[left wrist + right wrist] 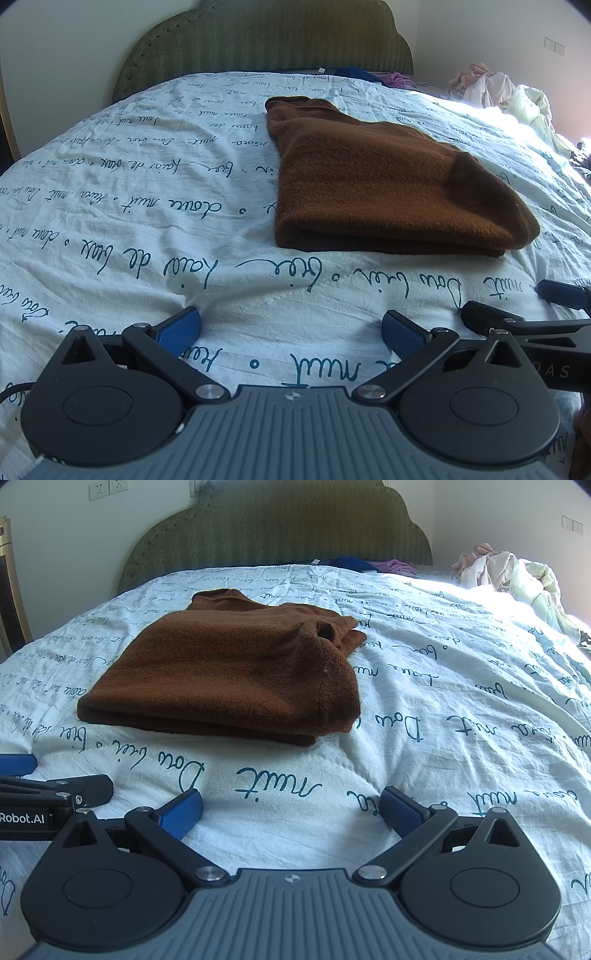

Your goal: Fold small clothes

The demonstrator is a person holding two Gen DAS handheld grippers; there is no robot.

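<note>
A brown knitted garment lies folded into a thick stack on the white bedcover with blue script; it also shows in the right wrist view. My left gripper is open and empty, low over the cover, short of the garment's near edge. My right gripper is open and empty too, in front of the garment's near right corner. The right gripper's fingers show at the right edge of the left wrist view, and the left gripper's fingers at the left edge of the right wrist view.
A green padded headboard stands at the far end of the bed. A heap of pale clothes lies at the far right. Blue and purple garments lie by the headboard. A tall appliance stands at the left.
</note>
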